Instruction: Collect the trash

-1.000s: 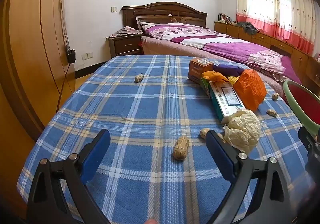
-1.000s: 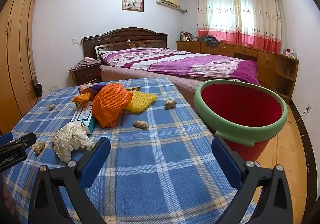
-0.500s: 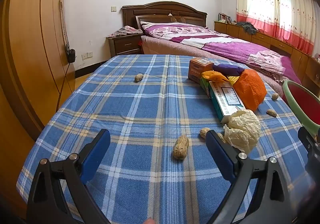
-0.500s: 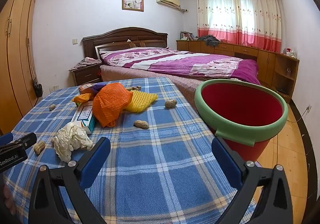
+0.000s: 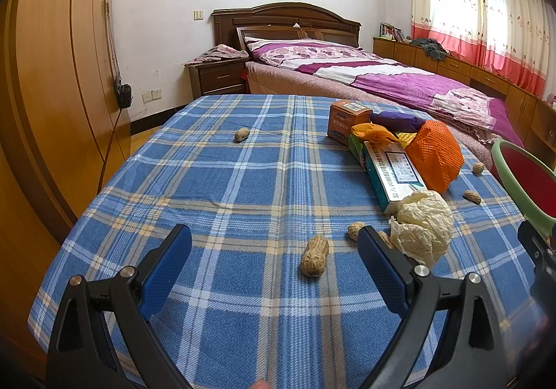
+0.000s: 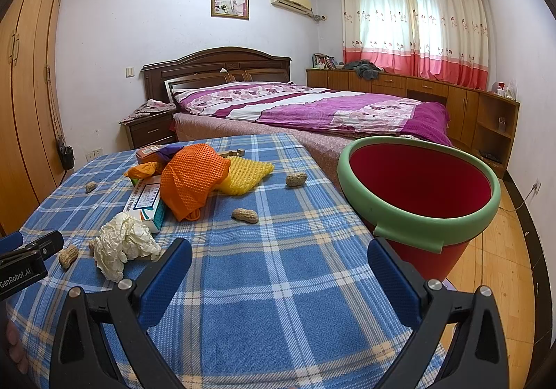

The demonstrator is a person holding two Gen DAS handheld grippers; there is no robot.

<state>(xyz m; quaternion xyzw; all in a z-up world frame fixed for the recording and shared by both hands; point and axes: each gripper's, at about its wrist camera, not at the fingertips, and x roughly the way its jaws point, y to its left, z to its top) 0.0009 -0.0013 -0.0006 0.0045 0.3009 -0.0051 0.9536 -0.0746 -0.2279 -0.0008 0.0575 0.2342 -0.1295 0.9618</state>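
Trash lies scattered on the blue plaid tablecloth. A peanut lies just ahead of my open left gripper, between its fingers' line and a little beyond the tips. A crumpled cream paper ball sits to its right, with a teal-and-white box, orange mesh and yellow mesh behind. More peanuts lie near the red bucket with green rim, which stands off the table's right edge. My right gripper hangs open over bare cloth.
An orange box and purple packet sit at the back of the pile; a lone peanut lies far left. Wooden wardrobe at left, a bed behind the table, wooden floor at right.
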